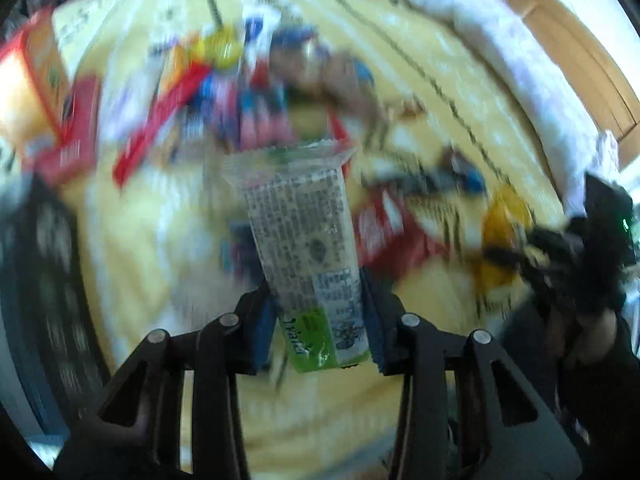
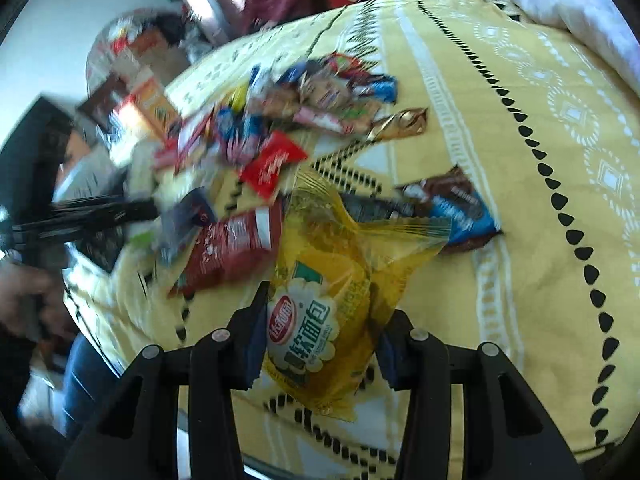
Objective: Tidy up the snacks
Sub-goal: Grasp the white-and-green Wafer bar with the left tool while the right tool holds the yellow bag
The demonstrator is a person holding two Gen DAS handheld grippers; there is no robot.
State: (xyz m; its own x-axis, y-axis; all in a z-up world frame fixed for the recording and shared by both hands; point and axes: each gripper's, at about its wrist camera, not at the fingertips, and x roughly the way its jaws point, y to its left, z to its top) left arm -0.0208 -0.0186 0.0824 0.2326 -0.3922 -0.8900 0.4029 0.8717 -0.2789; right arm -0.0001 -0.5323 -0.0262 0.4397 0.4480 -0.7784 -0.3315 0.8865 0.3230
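Left tongs (image 1: 318,312): pinching a clear-and-green printed snack wrapper (image 1: 304,240).
Right tongs (image 2: 320,344): pinching a yellow soft-bread bag (image 2: 320,300).
Surface: yellow patterned bedspread (image 2: 520,160); heap of mixed snack packets (image 2: 280,120) beyond both tongs.

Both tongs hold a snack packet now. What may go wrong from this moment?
1. The left tongs grip the long green-and-white packet near one end only; most of it sticks out, so it may swing or slip.
2. The right tongs squeeze the yellow soft-bread bag; the bread may get crushed.
3. The snack pile lies close, so a hanging packet may knock it.
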